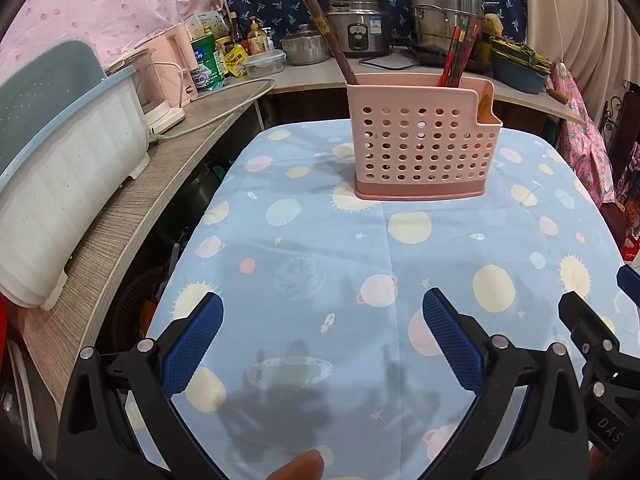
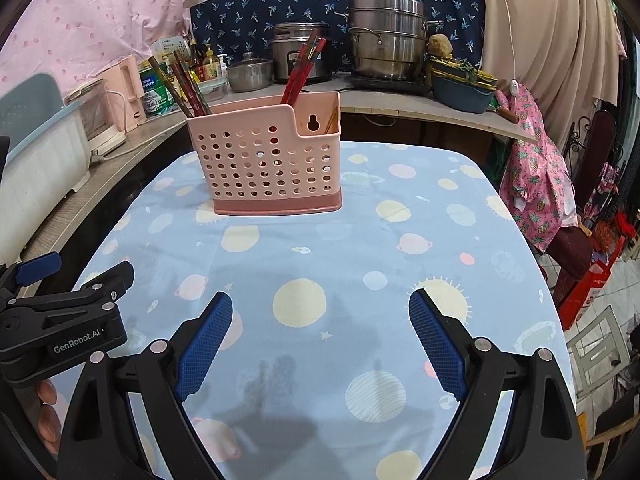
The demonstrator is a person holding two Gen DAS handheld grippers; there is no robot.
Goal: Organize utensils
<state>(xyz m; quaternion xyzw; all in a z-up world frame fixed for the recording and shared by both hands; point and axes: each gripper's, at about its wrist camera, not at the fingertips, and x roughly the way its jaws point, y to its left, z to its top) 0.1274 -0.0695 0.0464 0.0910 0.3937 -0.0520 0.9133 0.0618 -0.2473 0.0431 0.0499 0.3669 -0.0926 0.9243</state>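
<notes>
Utensils here are dark brown chopsticks point(image 1: 332, 46) and red chopsticks point(image 1: 456, 56), all standing in a pink perforated plastic holder point(image 1: 420, 144) that sits upright on the surface covered by a light blue planet-print cloth point(image 1: 320, 248). From the left claw point(image 1: 322, 344) the holder is well ahead and slightly to the right; from the right claw point(image 2: 320, 344) it lies well ahead and to the left. Both claws hang above the cloth with their blue-padded fingers spread wide and nothing between them. Each one shows at the edge of the other's view, so they are side by side. No loose utensil lies on the cloth ahead of either claw, so the work looks either finished or paused between picks; I cannot tell which. The brown sticks lean in the far-left compartment and the red ones further right, which suggests sorting by kind. If another piece is to be handled, the next move calls for reaching forward to the holder's rim and closing narrowly on a thin stick without tipping the light holder.
</notes>
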